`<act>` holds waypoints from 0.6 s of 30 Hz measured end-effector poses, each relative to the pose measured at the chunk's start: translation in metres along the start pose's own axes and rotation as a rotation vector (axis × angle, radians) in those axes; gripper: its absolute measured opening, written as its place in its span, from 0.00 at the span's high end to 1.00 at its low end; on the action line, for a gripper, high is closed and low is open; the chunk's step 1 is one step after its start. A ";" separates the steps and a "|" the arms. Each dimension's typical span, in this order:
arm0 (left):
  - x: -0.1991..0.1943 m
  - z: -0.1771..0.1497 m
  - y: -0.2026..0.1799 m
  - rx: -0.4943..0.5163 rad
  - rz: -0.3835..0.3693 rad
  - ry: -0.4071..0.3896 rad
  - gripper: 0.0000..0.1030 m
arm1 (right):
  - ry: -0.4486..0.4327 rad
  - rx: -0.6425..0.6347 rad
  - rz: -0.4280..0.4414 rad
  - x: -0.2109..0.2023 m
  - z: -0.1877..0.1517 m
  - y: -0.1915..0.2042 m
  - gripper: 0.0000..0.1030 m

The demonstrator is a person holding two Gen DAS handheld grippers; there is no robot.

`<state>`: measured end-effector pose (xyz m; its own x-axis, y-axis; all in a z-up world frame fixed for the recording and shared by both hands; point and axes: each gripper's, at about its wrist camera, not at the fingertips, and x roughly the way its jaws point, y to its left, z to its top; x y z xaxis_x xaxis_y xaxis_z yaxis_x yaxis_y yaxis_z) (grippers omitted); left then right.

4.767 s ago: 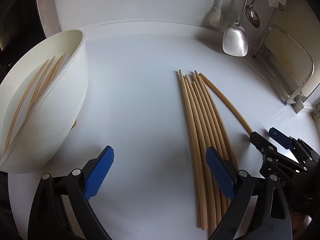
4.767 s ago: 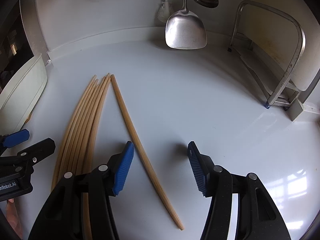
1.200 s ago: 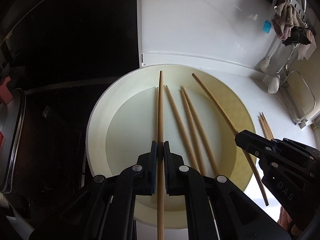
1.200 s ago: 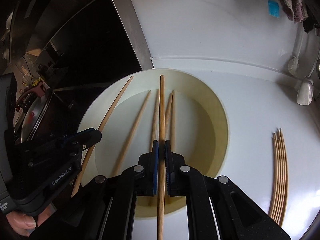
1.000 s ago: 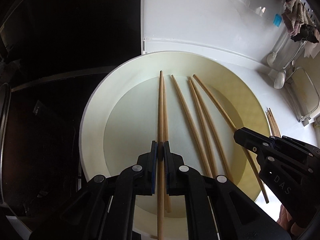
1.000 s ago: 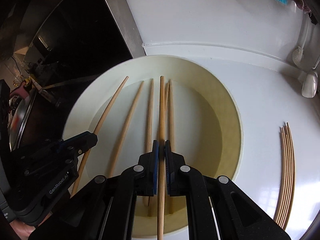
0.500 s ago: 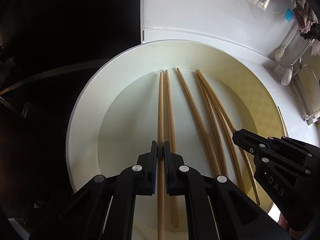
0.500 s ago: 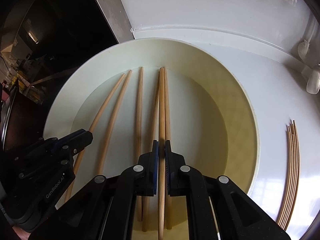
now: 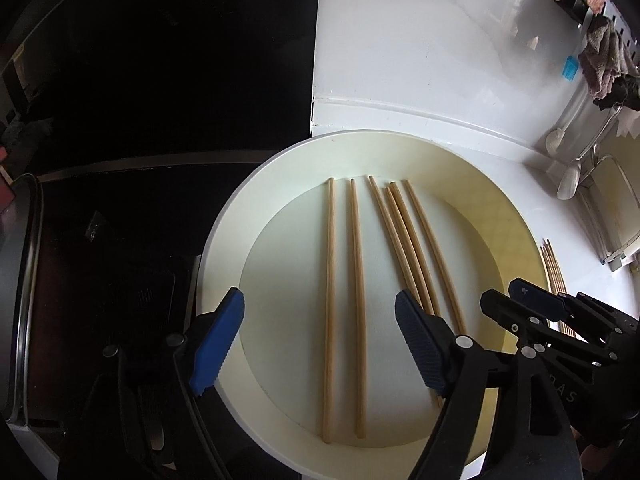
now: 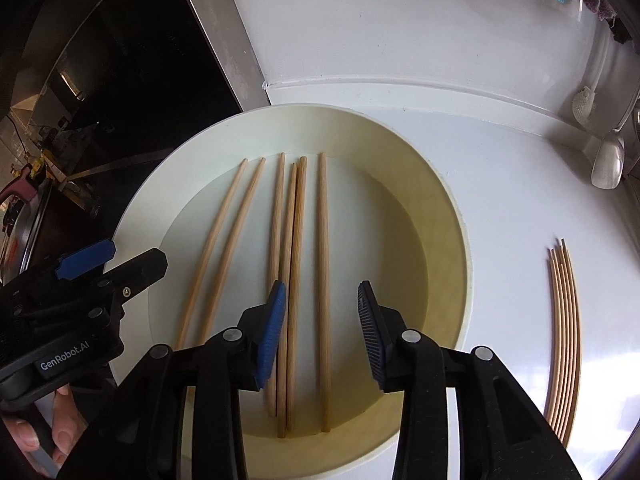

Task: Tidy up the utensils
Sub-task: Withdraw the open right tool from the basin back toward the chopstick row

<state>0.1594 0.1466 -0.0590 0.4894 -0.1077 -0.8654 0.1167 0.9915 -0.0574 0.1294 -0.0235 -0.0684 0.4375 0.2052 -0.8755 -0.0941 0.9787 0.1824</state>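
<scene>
A round white bowl [image 9: 218, 240] [image 10: 460, 216] holds several wooden chopsticks lying side by side on its floor. My left gripper [image 9: 320, 344] hangs above the bowl's near side, its jaws opening, nothing pressed between the blue pads. Two chopsticks [image 9: 330, 300] lie loose beneath the gap. My right gripper [image 10: 322, 336] hovers over the same bowl, jaws opening. One chopstick [image 10: 324, 280] rests on the bowl floor under its gap, touched by neither pad. Each gripper shows in the other's view: right gripper [image 9: 508, 296], left gripper [image 10: 134, 254]. A bundle of chopsticks [image 10: 564, 340] [image 9: 554, 272] lies on the white counter to the right.
A dark cooktop with a metal pot [image 9: 20, 280] lies left of the bowl. At the back right a spoon [image 10: 608, 160] and a brush hang by a wire rack [image 9: 616, 208]. Cloths [image 9: 604, 64] hang above. A person's fingers [image 10: 40, 440] hold the left gripper's handle.
Both grippers were shut on a chopstick each; now both have opened and those chopsticks lie in the bowl. Both grippers have pulled back a little from the bowl.
</scene>
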 end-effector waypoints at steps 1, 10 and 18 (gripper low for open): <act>-0.004 -0.002 -0.001 0.001 0.002 -0.005 0.25 | -0.007 -0.002 0.000 -0.004 -0.003 -0.001 0.61; -0.032 -0.024 -0.008 -0.008 0.011 -0.036 0.20 | -0.043 0.011 0.010 -0.046 -0.034 -0.012 0.57; -0.059 -0.040 -0.019 -0.021 0.029 -0.064 0.16 | -0.061 0.019 0.023 -0.072 -0.061 -0.029 0.53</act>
<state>0.0933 0.1374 -0.0266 0.5467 -0.0828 -0.8332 0.0838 0.9955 -0.0440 0.0465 -0.0671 -0.0379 0.4890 0.2271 -0.8422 -0.0883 0.9734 0.2112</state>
